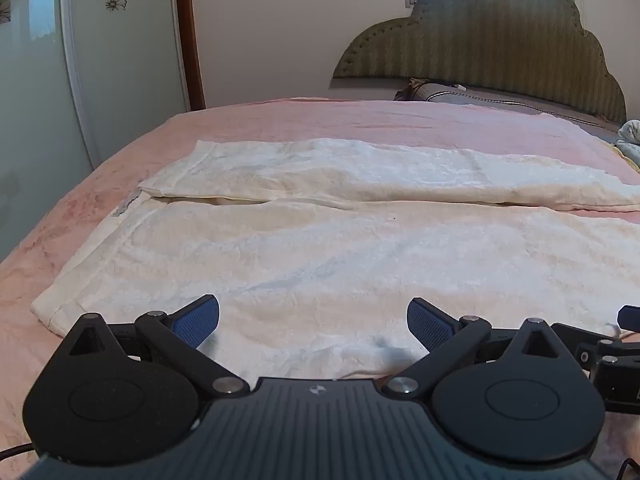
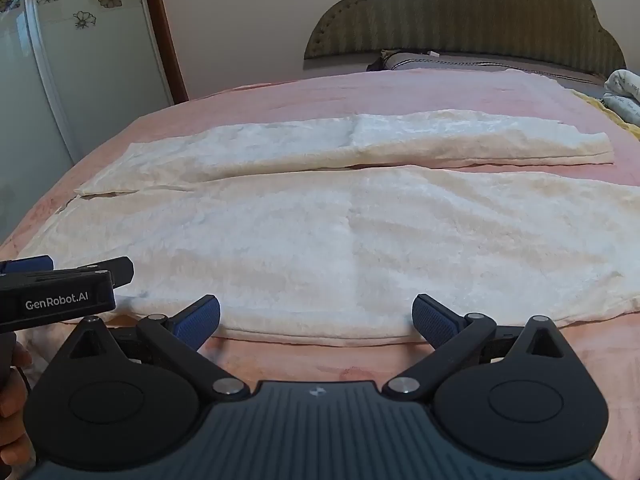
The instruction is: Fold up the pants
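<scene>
Cream fleece pants lie flat on the pink bedspread, both legs running left to right side by side; they also show in the right wrist view. My left gripper is open and empty, low over the near leg's front edge. My right gripper is open and empty at the near leg's front edge, fingers either side of the hem. The left gripper also shows at the left of the right wrist view, and the right gripper's tip at the right of the left wrist view.
A padded headboard and a pillow stand at the far right end of the bed. A folded quilt lies at the right edge. A wardrobe with flower tiles stands beyond the bed's left edge.
</scene>
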`<action>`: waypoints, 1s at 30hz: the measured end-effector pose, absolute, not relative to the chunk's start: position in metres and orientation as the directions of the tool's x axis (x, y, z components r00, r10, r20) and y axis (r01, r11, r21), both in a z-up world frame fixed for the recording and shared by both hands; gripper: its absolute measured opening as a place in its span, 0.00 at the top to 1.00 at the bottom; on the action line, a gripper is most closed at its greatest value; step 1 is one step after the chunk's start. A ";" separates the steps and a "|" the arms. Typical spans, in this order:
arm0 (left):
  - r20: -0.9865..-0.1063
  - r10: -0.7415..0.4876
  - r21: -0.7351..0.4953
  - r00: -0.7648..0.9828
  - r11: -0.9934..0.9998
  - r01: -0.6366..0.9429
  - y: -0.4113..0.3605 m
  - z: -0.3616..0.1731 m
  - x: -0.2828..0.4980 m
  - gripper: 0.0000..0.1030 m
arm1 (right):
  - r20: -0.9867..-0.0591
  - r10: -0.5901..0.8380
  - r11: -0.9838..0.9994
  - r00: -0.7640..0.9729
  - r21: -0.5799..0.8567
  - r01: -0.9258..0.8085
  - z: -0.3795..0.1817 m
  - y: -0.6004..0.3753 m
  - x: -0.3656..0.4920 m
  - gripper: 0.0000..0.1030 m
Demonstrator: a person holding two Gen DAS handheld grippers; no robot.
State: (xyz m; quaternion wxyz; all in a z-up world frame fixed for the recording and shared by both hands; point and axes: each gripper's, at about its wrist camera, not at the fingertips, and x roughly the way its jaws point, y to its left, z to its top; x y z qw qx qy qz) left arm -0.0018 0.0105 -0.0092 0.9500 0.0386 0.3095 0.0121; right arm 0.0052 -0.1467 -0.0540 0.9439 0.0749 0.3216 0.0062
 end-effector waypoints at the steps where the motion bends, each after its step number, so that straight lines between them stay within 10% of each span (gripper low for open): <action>1: -0.586 0.044 0.080 0.809 0.997 0.003 0.007 -0.010 -0.003 0.01 | -0.603 0.064 0.988 0.795 0.151 0.035 -0.054 -0.148 0.005 0.00; 30: -0.592 0.044 0.079 0.805 0.997 0.004 0.005 -0.013 -0.002 0.00 | -0.641 0.112 0.983 0.759 0.181 0.008 -0.059 -0.147 0.005 0.00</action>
